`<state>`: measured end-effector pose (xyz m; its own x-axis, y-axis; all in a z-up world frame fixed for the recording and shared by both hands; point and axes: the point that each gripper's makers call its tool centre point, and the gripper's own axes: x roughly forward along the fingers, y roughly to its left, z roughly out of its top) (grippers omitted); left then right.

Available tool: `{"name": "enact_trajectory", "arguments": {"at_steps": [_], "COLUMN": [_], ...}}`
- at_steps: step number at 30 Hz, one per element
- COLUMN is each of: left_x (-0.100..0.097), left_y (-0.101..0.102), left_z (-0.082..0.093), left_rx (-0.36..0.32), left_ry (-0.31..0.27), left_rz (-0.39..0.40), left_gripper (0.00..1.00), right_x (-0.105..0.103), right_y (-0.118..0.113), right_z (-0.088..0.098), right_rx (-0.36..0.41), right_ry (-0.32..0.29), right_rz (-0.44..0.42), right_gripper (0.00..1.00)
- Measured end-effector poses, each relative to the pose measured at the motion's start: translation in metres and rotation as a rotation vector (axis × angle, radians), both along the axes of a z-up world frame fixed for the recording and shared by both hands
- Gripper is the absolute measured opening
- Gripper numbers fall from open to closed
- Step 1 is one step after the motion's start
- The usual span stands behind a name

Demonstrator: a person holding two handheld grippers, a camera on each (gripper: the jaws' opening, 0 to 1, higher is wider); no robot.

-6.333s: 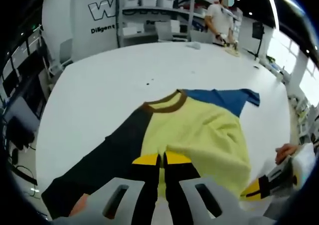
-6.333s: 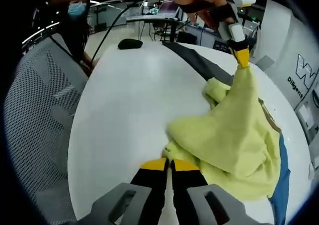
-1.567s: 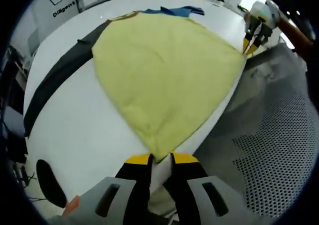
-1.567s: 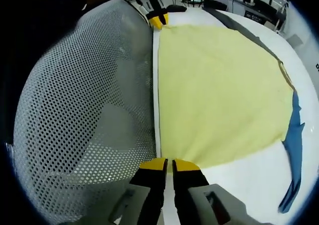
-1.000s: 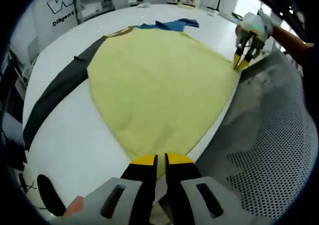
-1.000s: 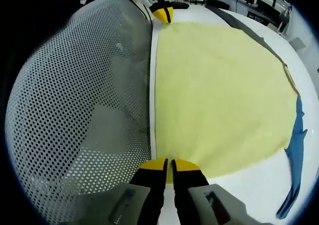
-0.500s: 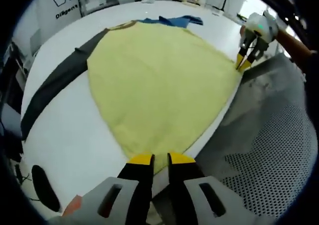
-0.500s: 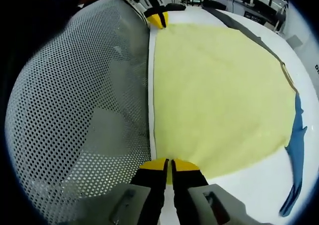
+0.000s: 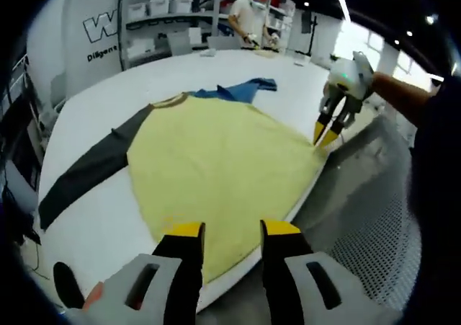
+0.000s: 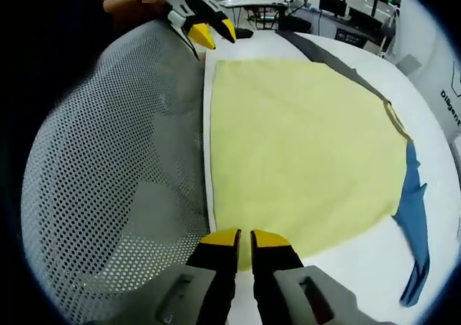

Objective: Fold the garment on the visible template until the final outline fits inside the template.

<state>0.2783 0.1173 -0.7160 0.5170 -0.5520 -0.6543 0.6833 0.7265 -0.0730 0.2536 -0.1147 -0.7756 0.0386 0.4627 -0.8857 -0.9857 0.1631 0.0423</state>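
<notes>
1. The left gripper (image 9: pixel 229 229) is seen at the bottom of the left gripper view with its yellow-tipped jaws spread apart, nothing between them, held above the near hem of the garment (image 9: pixel 216 174).
2. The right gripper (image 10: pixel 243 238) is seen at the bottom of the right gripper view with its jaws nearly together; whether the garment's hem is pinched between them cannot be told.
3. In the left gripper view the right gripper is seen at the garment's far hem corner, at the edge of the worktop (image 9: pixel 101 217).
4. The garment is spread flat on the white worktop, its yellow body towards the grippers.
5. A dark sleeve (image 9: pixel 86 174) is stretched out from the garment's body on one side, and a blue sleeve (image 9: pixel 241 89) lies beyond the brown collar (image 9: pixel 169 101).
6. A perforated grey chair back (image 10: pixel 108 195) stands against the worktop edge beside the garment's hem.
7. Beyond the garment, a person (image 9: pixel 248 15) stands at the far side of the worktop, before shelving (image 9: pixel 166 11) holding bins.
</notes>
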Motion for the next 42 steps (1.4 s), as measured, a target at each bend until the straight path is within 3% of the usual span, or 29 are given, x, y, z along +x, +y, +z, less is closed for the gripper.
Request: {"name": "enact_trajectory", "arguments": {"at_steps": [2,6,9,15,18,21,24,30,34,42], "left_x": [0.003,0.013,0.02,0.021,0.026,0.029,0.028,0.025,0.028,0.029], "left_y": [0.001,0.0,0.006,-0.001,-0.003,-0.003,-0.005,-0.011,-0.008,-0.006], "left_z": [0.003,0.018,0.031,0.048,0.046,0.046,0.044,0.043,0.047,0.047], "left_rx": [-0.008,-0.098,-0.08,-0.16,-0.146,-0.133,-0.106,-0.044,-0.067,-0.072], "left_ry": [-0.024,-0.101,-0.202,-0.246,-0.261,-0.29,-0.307,-0.353,-0.357,-0.357], "left_rz": [0.023,0.101,0.12,0.141,0.144,0.154,0.144,0.094,0.109,0.126], "left_gripper": [0.42,0.53,0.59,0.61,0.61,0.63,0.63,0.63,0.63,0.6], "right_x": [0.002,0.006,0.009,0.014,0.024,0.044,0.068,0.131,0.164,0.214], "right_y": [-0.001,-0.004,-0.006,-0.01,-0.014,-0.023,-0.044,-0.119,-0.166,-0.247], "right_z": [0.002,0.006,0.007,0.01,0.016,0.027,0.04,0.065,0.076,0.077], "right_rx": [0.001,0.015,0.028,0.036,0.056,0.102,0.124,0.121,0.121,0.097], "right_ry": [-0.011,-0.027,-0.034,-0.046,-0.066,-0.109,-0.167,-0.298,-0.351,-0.423], "right_rz": [-0.007,-0.031,-0.054,-0.083,-0.119,-0.208,-0.292,-0.539,-0.676,-0.917], "right_gripper": [0.03,0.03,0.04,0.04,0.04,0.05,0.05,0.05,0.05,0.05]}}
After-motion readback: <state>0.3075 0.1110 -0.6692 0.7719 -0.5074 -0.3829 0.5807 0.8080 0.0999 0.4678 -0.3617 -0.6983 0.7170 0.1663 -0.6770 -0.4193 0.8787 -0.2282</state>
